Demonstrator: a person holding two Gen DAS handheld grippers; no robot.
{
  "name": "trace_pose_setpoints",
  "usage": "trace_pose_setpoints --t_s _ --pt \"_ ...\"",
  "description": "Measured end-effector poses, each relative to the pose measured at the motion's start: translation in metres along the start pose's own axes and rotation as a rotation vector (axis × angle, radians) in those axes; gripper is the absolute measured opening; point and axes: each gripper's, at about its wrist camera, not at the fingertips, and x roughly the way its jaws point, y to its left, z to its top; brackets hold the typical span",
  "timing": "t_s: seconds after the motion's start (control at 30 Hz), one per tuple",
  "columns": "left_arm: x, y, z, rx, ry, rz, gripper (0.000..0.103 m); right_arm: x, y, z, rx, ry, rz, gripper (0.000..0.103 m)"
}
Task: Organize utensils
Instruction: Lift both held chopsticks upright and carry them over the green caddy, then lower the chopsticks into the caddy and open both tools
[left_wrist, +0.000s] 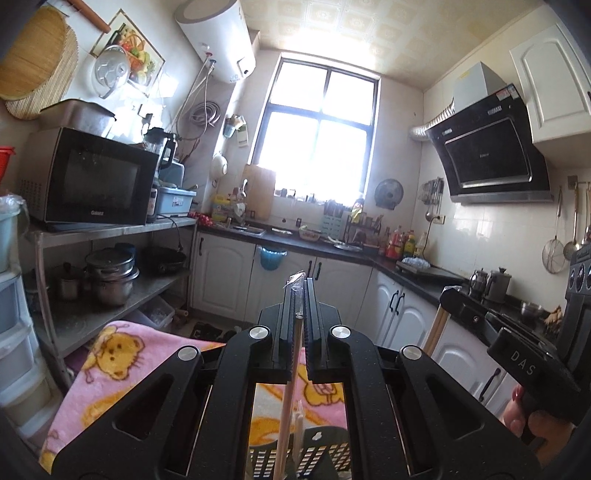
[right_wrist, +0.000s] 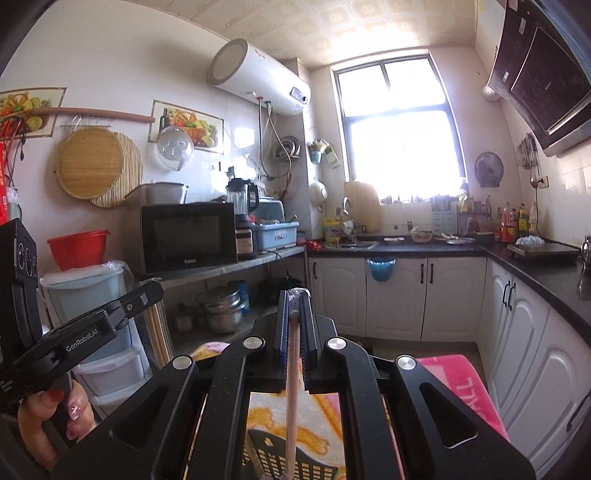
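In a sunlit kitchen, the left gripper (left_wrist: 300, 295) is pinching wrapped chopsticks (left_wrist: 290, 398) above a black slotted basket (left_wrist: 314, 458); the right gripper (right_wrist: 294, 310) is pinching its own wrapped pair (right_wrist: 293, 387) likewise, over a pink blanket (left_wrist: 110, 354).

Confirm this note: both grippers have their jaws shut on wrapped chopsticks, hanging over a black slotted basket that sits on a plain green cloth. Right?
One detail is wrong. The cloth is pink with yellow cartoon prints, not plain green; the left wrist view shows it. The rest stands: the left gripper and right gripper have their jaws shut on wrapped chopsticks, over the black slotted basket.
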Motion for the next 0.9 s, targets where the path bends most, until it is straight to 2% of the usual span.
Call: trace_pose_setpoints --t_s 0.43,0.9 --pt "0.021 0.0 -0.049 0.015 0.114 -0.002 0.002 0.019 0.001 -0.043 -0.006 0.077 0.004 0.006" --pt "0.025 0.007 -0.073 0.011 0.197 0.007 0.002 0.018 0.005 -0.064 -0.009 0.163 0.013 0.006"
